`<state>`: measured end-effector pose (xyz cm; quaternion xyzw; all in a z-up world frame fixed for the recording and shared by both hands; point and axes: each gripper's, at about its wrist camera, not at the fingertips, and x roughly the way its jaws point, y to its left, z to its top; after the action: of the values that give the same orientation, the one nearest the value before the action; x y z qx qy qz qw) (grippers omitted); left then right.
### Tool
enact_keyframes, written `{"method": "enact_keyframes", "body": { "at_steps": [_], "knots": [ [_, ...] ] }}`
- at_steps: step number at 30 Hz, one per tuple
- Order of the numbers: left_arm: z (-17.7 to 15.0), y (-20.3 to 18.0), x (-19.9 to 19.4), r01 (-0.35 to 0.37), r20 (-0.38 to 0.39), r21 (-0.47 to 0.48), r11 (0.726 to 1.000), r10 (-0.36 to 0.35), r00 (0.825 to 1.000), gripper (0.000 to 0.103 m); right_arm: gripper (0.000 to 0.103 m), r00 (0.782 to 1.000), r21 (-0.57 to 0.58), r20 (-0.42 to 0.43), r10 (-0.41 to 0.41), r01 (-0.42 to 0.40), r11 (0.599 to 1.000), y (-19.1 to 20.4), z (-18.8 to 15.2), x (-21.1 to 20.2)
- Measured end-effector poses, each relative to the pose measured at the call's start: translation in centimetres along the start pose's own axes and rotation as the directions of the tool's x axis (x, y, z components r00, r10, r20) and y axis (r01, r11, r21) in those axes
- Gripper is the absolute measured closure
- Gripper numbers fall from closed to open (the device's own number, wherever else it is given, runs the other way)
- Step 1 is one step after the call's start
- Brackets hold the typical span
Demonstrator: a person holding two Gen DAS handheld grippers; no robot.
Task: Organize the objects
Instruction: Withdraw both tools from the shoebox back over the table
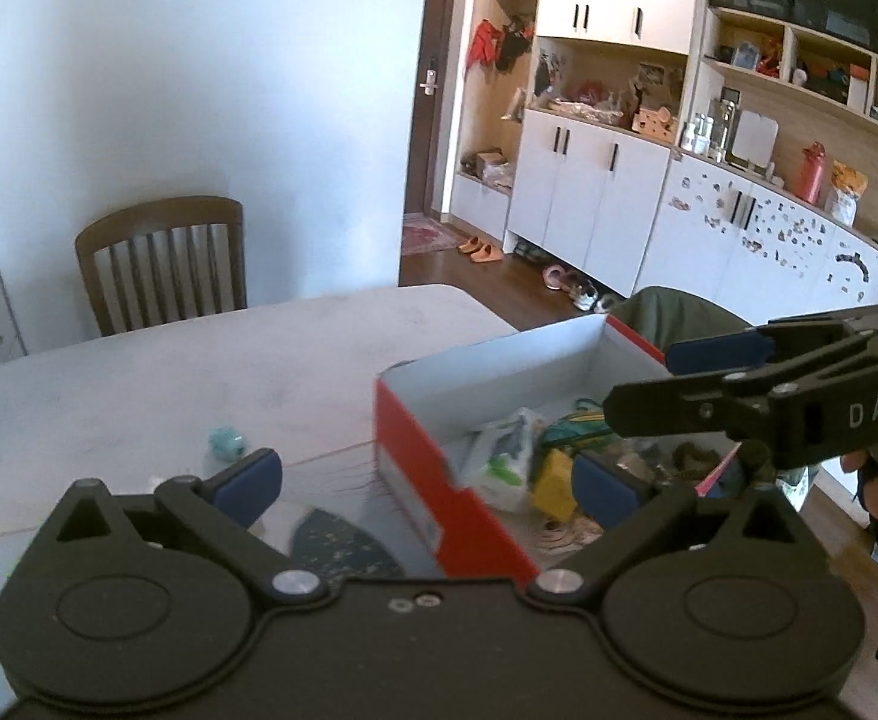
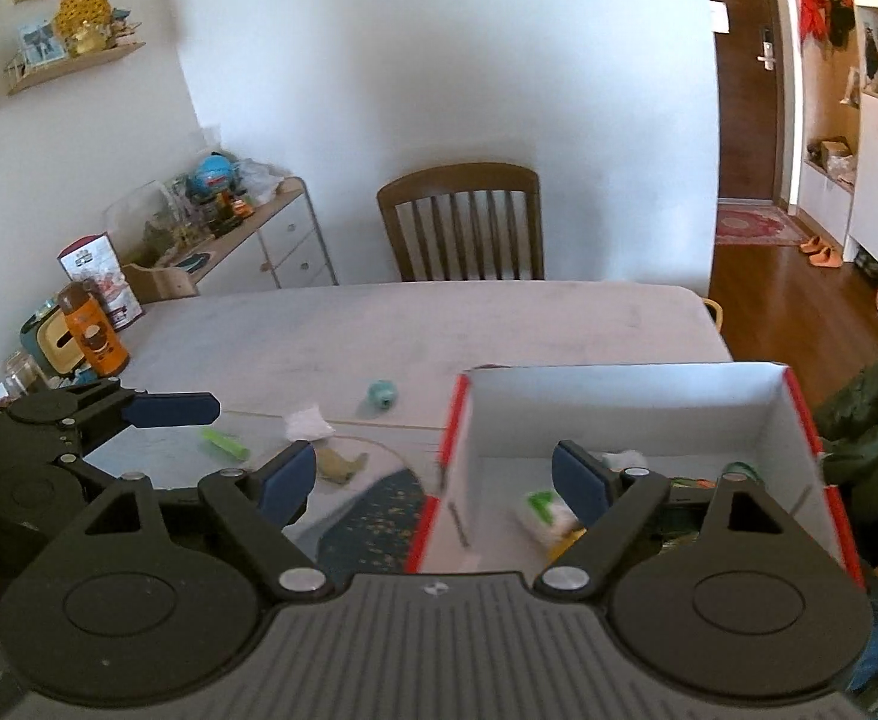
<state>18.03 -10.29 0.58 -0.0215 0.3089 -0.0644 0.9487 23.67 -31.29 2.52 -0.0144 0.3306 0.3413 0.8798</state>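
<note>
One box: red shoebox [image 2: 619, 414], white inside, open, holding mixed clutter, at the counter's [image 2: 379, 324] right end.
Loose items: teal ball [image 2: 382, 393], white tissue [image 2: 307, 423], green stick [image 2: 226, 444].
Left hand-held gripper [image 1: 427, 480]: wide open, empty.
Right hand-held gripper [image 2: 433, 477]: wide open, empty, over box wall.

Support: pale grey rounded-corner table [image 2: 499, 324]. On it: red-sided cardboard box w/ white interior [image 2: 631, 402], right side. Left of box: small teal round object [image 2: 382, 394], crumpled white tissue [image 2: 308, 423], bright green tube [image 2: 224, 443], tan lump [image 2: 343, 463], dark blue speckled flat piece [image 2: 373, 516]. Orange bottle w/ brown cap [image 2: 92, 336] stands at far left edge.
</note>
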Motion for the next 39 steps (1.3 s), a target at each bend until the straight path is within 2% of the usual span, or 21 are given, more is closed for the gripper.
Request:
{"method": "enact_keyframes", "body": {
  "at_steps": [6, 11, 24, 34, 39],
  "knots": [
    [-0.8, 4.2, -1.0, -0.006, -0.003, -0.049, 0.999, 0.006, 1.000, 0.000, 0.017, 1.000, -0.023, -0.019, -0.002, 0.002, 1.000, 3.3, 0.2, 1.8],
    [-2.0, 7.3, -1.8, -0.113, 0.046, -0.038, 0.993, 0.114, 0.992, 0.000, 0.017, 0.999, -0.044, -0.040, -0.010, 0.008, 0.999, 5.8, 0.2, 3.9],
    [-4.9, 16.2, -1.0, -0.190, -0.039, -0.155, 0.969, 0.186, 0.982, 0.000, 0.017, 0.990, -0.096, -0.137, -0.036, 0.023, 0.995, 11.0, -0.1, 12.3],
    [-7.1, 21.2, 1.9, -0.209, -0.096, -0.177, 0.962, 0.195, 0.976, 0.001, 0.017, 0.972, -0.165, -0.226, -0.069, 0.032, 0.986, 12.5, -0.9, 19.2],
    [-7.9, 23.5, 3.7, -0.227, -0.125, -0.223, 0.948, 0.203, 0.971, 0.001, 0.017, 0.966, -0.184, -0.247, -0.082, 0.036, 0.982, 12.6, -0.9, 21.8]
  ]
}}
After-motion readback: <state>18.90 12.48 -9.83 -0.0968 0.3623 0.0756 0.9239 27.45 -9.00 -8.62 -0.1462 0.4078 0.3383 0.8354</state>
